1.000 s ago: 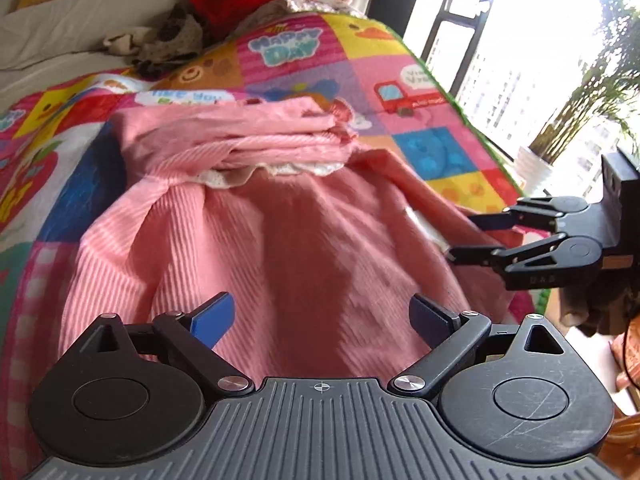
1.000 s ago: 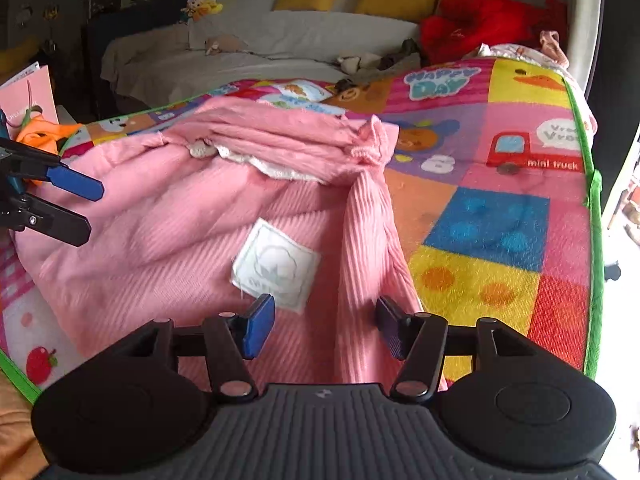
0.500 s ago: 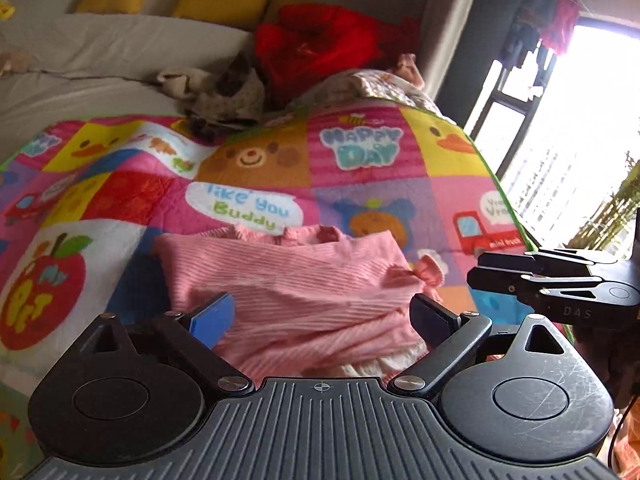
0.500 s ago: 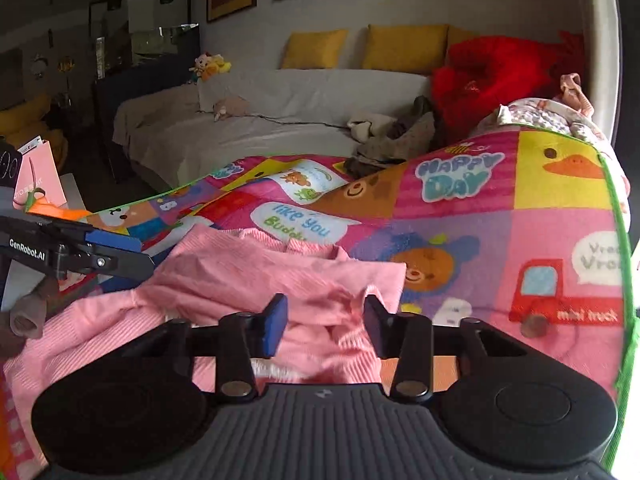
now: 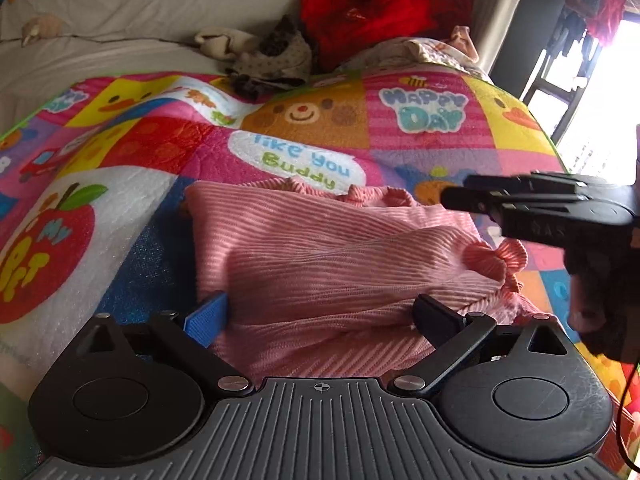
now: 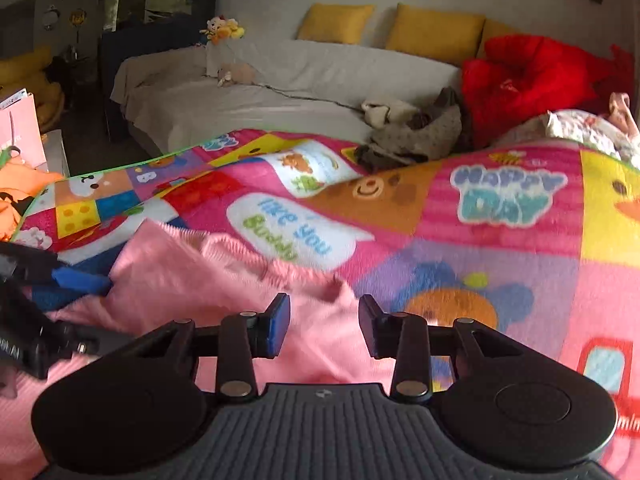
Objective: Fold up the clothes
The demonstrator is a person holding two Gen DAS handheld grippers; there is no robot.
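Observation:
A pink ribbed garment (image 5: 336, 268) lies folded into a rough rectangle on the colourful play mat (image 5: 304, 120). It also shows in the right wrist view (image 6: 188, 280). My left gripper (image 5: 320, 314) is open, its fingers straddling the near edge of the garment's folded bundle. My right gripper (image 6: 324, 322) is open and empty, low over the garment's right end. The right gripper shows in the left wrist view (image 5: 532, 204) at the garment's right side. The left gripper's blue fingertip (image 6: 80, 278) shows at the garment's left edge in the right wrist view.
A grey sofa (image 6: 304, 76) with yellow cushions (image 6: 436, 32) stands behind the mat. A red bundle (image 6: 532, 76) and a crumpled grey-brown cloth (image 6: 416, 132) lie at the mat's far edge. Orange cloth (image 6: 20, 184) lies far left. A window is at right.
Both grippers moved forward over the garment toward the sofa. The spread lower part of the garment is now folded up over the upper part. Both grippers stay open.

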